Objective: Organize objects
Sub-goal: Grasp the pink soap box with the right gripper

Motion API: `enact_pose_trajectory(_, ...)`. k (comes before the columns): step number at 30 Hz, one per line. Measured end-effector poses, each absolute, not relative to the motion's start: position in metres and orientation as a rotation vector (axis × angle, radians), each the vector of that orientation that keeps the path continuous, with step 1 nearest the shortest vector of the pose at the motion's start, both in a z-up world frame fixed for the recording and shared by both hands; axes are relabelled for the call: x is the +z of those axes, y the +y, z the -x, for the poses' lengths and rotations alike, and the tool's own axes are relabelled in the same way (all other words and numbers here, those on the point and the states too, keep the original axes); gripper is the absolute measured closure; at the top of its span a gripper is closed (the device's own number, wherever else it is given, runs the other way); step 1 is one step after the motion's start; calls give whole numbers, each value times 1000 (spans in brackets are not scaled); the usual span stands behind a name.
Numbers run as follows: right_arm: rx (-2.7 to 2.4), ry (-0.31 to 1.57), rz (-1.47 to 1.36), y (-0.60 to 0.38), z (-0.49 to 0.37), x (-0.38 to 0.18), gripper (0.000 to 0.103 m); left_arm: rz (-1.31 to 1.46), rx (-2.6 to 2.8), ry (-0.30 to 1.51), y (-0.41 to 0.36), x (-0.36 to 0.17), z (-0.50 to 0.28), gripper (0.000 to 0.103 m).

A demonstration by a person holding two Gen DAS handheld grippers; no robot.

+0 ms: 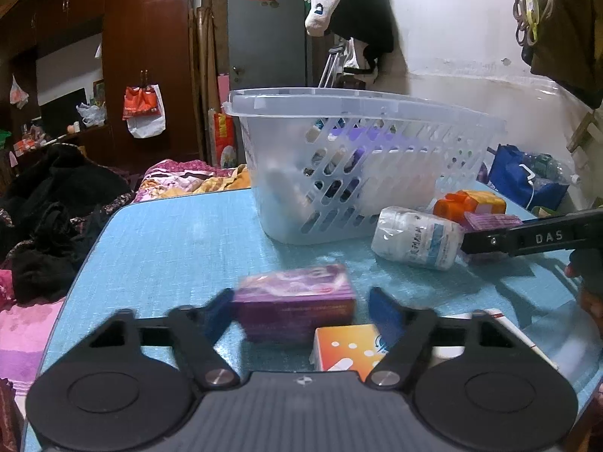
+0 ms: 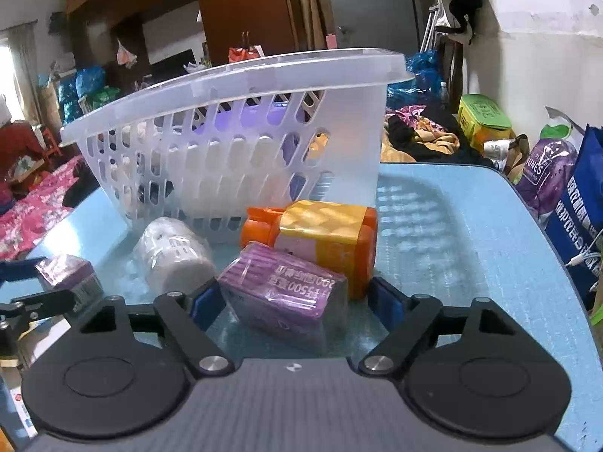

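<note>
Left view: my left tongs (image 1: 297, 310) stand wide around a purple box (image 1: 296, 301) on the table (image 1: 169, 233); nothing gripped. The basket (image 1: 339, 165) already holds some items.

Right view: my right tongs (image 2: 296, 297) gape around a purple pack (image 2: 286, 293); bottle (image 2: 320, 233) and jar (image 2: 173, 256) are left outside.

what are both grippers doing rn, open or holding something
Left gripper: open, fingers around the purple box.
Right gripper: open, fingers around the purple packet.

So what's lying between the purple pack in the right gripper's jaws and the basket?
In the right wrist view, the orange bottle lies on its side between the purple pack and the basket.
</note>
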State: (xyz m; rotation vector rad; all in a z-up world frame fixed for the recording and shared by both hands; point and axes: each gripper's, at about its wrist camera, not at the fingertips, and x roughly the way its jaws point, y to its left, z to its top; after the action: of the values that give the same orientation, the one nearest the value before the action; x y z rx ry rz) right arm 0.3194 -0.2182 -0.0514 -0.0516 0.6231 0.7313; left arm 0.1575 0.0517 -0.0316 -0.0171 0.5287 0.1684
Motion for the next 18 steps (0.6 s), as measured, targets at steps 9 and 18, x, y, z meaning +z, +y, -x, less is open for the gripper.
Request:
enact_pose_trajectory(9,782,564,-96,-244,-319,-45,33,55,132,457,57,-29,-146,34)
enact_pose_trajectory(18,855,516,-155,-251,-314,-44,33,61,117,415,57,-28,-142,34)
